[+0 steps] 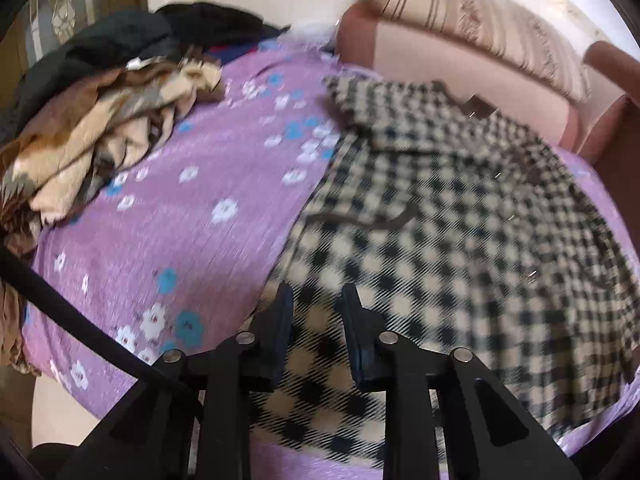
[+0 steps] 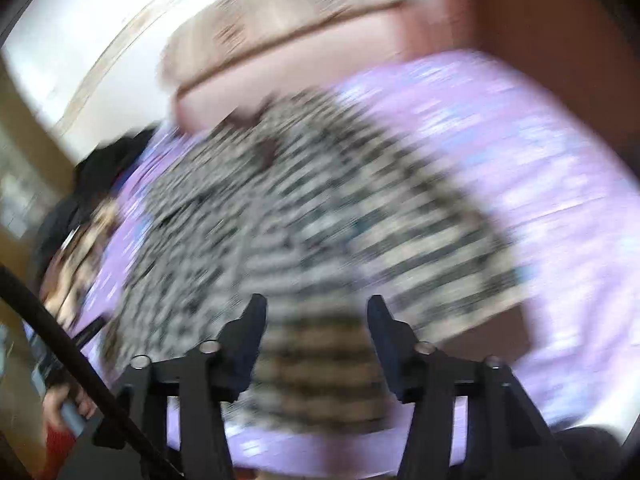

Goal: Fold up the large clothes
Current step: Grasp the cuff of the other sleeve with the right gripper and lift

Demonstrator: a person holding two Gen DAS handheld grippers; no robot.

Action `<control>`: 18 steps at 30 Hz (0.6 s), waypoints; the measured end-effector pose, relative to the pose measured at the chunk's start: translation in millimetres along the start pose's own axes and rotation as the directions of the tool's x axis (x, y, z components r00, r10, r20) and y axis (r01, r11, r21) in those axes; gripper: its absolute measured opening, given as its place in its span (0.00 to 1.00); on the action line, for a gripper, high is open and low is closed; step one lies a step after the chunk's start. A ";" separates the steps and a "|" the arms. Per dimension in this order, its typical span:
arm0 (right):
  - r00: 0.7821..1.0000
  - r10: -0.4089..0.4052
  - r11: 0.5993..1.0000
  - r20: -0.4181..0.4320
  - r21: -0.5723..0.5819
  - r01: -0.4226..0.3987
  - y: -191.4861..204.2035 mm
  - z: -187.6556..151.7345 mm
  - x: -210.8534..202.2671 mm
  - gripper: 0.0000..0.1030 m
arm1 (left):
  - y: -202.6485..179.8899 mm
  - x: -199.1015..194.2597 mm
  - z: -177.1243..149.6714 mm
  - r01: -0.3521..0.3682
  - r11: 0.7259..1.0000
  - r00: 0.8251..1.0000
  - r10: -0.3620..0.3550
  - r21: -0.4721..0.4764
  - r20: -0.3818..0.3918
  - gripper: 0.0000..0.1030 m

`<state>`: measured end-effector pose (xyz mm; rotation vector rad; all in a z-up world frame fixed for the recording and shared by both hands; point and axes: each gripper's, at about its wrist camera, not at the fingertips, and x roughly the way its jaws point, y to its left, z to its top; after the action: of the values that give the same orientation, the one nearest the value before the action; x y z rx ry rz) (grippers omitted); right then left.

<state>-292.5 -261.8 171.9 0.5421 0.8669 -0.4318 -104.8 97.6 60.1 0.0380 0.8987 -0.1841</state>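
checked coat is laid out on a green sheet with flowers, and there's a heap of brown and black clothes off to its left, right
Not quite: the sheet is purple, not green, with white and blue flowers. The left wrist view shows it clearly. The rest holds: the checked coat lies spread out on it, and the heap of brown and black clothes sits off to its left.

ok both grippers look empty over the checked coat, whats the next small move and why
Probably bring the left gripper down onto the near edge of the checked coat and pinch it. Both it and the right gripper are open with nothing between them, and the coat lies spread on the purple sheet, not yet folded.
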 end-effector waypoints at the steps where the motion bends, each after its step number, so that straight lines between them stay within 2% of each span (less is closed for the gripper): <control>1: 0.998 -0.062 0.998 0.020 0.022 0.061 -15.7 6.6 -6.6 0.60 | -2.7 -1.3 2.9 0.013 1.000 1.000 -0.013 0.001 0.010 0.26; 3: 0.985 -0.175 0.983 0.014 0.056 0.174 -45.9 14.0 -8.5 0.61 | -10.0 -1.8 7.7 0.038 0.999 0.999 -0.038 0.003 0.020 0.31; 6: 0.966 -0.257 0.961 -0.030 0.093 0.259 -78.5 9.5 4.7 0.61 | -19.8 1.6 10.0 0.062 0.998 0.998 -0.062 0.013 0.007 0.31; 8: 0.969 -0.240 0.961 -0.060 0.129 0.245 -90.5 1.0 16.2 0.61 | -25.5 4.7 9.8 0.070 0.997 0.998 -0.070 0.021 -0.004 0.31; 10: 0.980 -0.177 0.967 -0.088 0.169 0.190 -94.8 -10.1 28.0 0.61 | -28.2 6.2 9.4 0.074 0.997 0.997 -0.074 0.026 -0.007 0.31; 13: 0.987 -0.139 0.977 -0.079 0.154 0.150 -83.4 -20.0 39.7 0.61 | -31.7 8.0 8.9 0.070 0.997 0.998 -0.070 0.032 -0.007 0.31; 14: 0.987 -0.142 0.980 -0.069 0.131 0.150 -78.3 -21.2 40.8 0.53 | -31.8 8.8 8.7 0.068 0.997 0.998 -0.068 0.034 -0.007 0.32; 15: 0.989 -0.129 0.985 -0.072 0.104 0.136 -72.9 -20.2 42.5 0.24 | -31.8 9.4 8.4 0.065 0.997 0.998 -0.065 0.035 -0.008 0.33; 16: 0.991 -0.108 0.989 -0.082 0.097 0.115 -69.8 -19.9 44.2 0.14 | -31.4 10.0 8.0 0.063 0.997 0.998 -0.063 0.036 -0.008 0.33; 18: 0.994 -0.093 0.991 -0.065 0.094 0.099 -68.3 -11.5 40.3 0.13 | -30.1 10.6 7.9 0.061 0.998 0.998 -0.061 0.034 -0.009 0.33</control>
<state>-314.3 -313.8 115.0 0.6068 0.9361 -0.5502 -97.5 65.5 58.1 0.0431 0.9047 -0.2567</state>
